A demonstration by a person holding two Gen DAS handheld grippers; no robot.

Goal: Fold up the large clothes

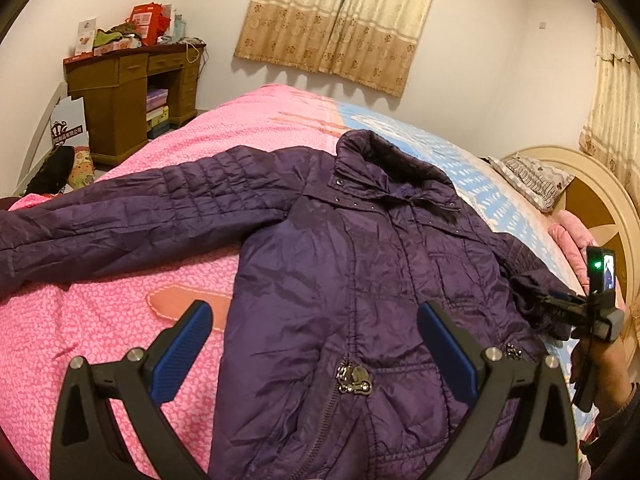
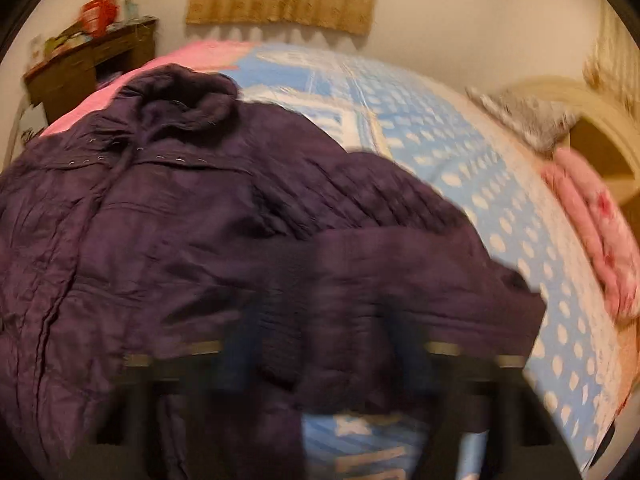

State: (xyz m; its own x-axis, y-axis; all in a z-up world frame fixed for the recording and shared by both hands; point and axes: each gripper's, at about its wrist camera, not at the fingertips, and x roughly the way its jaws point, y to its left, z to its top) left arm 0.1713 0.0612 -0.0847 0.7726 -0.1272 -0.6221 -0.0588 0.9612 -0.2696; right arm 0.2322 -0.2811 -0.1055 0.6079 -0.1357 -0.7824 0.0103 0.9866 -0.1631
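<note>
the purple jacket [image 1: 352, 264] lies collar-away on the bed [image 1: 120, 320], its folded sleeve [image 1: 532, 300] nearest the right gripper [image 1: 560, 304], grip untellable; left gripper [image 1: 316, 344] hangs released

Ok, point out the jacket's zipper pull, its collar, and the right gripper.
zipper pull [image 1: 356, 380], left wrist view, on the metal charms at the zip.
collar [image 1: 372, 148], left wrist view, on the raised back fold.
right gripper [image 1: 560, 302], left wrist view, at its fingertips by the sleeve cuff.
</note>
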